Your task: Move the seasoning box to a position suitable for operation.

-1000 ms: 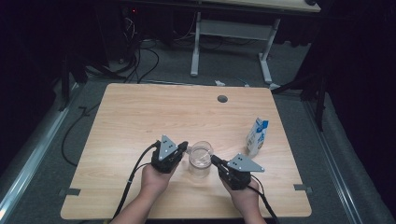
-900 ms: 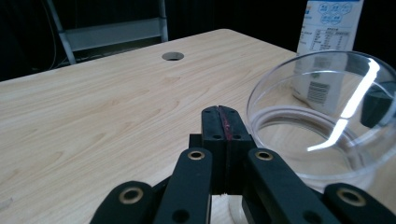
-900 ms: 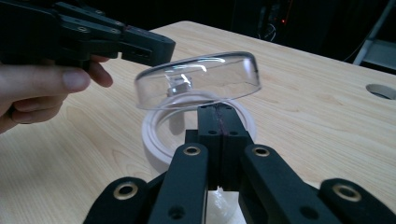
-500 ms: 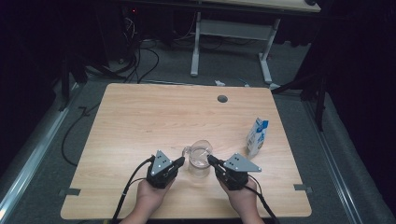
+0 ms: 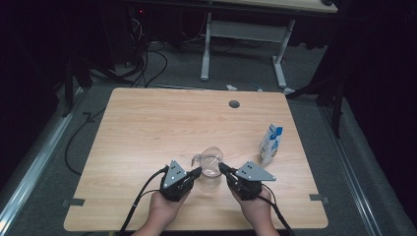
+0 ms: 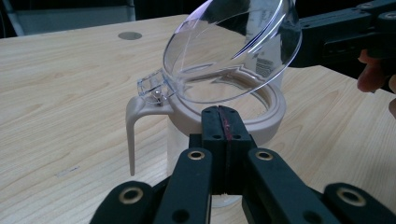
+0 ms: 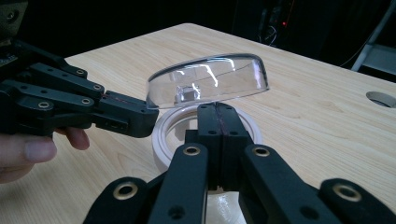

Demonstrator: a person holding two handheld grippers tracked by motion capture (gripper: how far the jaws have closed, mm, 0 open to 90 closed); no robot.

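- Black jaws of the left gripper (image 5: 195, 172) are pressed together with nothing between them; the tips sit at the jug's (image 5: 210, 169) 9 o'clock side, just beside its white rim (image 6: 261, 122).
- Right gripper (image 5: 222, 168) is likewise pressed shut and empty, its tips at the jug's 3 o'clock side, level with the rim.
- Jug stands upright between the two tips, near the table's (image 5: 147, 128) front edge at 6 o'clock; its clear lid (image 6: 233, 46) is tilted up on its hinge, the handle (image 6: 131, 135) pointing to about 10 o'clock.
- Carton (image 5: 271, 143) stands upright at 2 o'clock of the jug, near the right edge, apart from the right gripper.
- Bare wood lies open from 9 through 12 o'clock, up to the hole (image 5: 234, 103) near the far edge.
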